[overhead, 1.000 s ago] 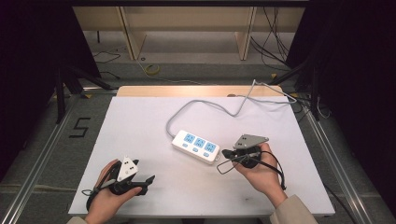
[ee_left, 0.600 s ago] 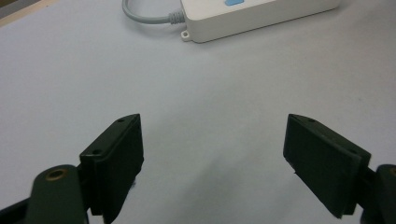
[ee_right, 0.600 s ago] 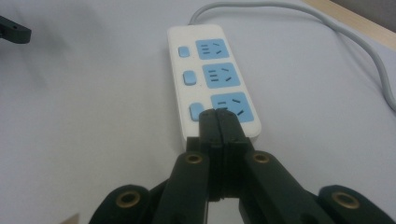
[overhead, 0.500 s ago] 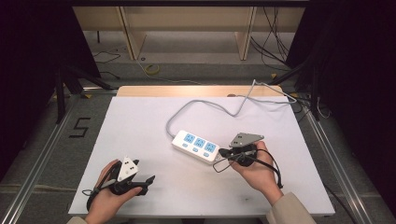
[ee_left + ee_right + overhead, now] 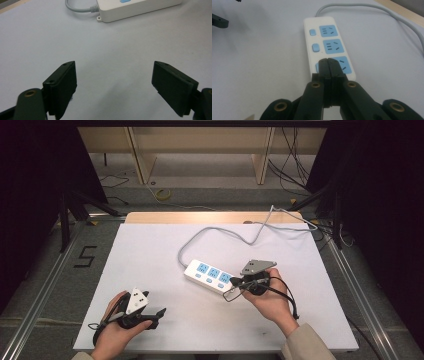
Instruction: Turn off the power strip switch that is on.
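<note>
1. The power strip (image 5: 212, 276) sits a bit right of centre on the white table (image 5: 150, 260). Its long axis runs diagonally, from the far-left end where the grey cord (image 5: 220, 232) leaves it to the near-right end. The cord loops away toward the table's far right edge.

2. It has three blue sockets in a row, each with a small blue switch (image 5: 315, 47) next to it.

3. The right gripper (image 5: 328, 65) is right at the near-right end, jaws pressed together with nothing between them. Its tips are over the strip's nearest switch/socket area. Can't tell if they're actually touching it or just hovering above.

4. My guess is a closed-tip poke at that nearest switch, so what matters is that the strip lies dead ahead of the right gripper, lengthwise along its pointing direction.

5. The left gripper (image 5: 113, 87) is well apart, near the front-left of the table, jaws spread wide and empty. The strip's cord end is ahead of it, far off.
</note>
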Available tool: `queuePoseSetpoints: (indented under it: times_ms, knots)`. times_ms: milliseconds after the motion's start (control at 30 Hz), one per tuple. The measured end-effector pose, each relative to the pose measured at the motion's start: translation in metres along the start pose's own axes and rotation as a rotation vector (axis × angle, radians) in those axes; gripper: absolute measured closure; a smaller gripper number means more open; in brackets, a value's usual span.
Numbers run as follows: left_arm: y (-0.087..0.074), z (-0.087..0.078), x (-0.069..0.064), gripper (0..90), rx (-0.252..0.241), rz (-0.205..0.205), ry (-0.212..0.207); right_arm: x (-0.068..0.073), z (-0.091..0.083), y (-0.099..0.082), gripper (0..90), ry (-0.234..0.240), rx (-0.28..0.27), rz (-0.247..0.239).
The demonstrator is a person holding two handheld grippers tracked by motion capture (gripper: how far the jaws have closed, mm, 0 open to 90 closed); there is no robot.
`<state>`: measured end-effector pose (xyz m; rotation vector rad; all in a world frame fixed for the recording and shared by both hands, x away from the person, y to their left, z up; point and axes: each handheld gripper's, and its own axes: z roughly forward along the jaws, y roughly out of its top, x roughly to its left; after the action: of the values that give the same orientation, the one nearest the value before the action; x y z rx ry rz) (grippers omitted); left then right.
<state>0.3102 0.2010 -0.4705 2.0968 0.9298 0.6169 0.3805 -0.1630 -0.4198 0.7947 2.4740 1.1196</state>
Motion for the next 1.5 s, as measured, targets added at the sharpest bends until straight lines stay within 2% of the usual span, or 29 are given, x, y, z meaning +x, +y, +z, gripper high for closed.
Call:
queuePoseSetpoints:
  times_ms: [1500]
  knots:
    - [0.000, 0.000, -0.001, 19.9, 0.001, 0.008, -0.005, 0.002, 0.036, 0.033, 90.0, 0.042, 0.069, -0.035]
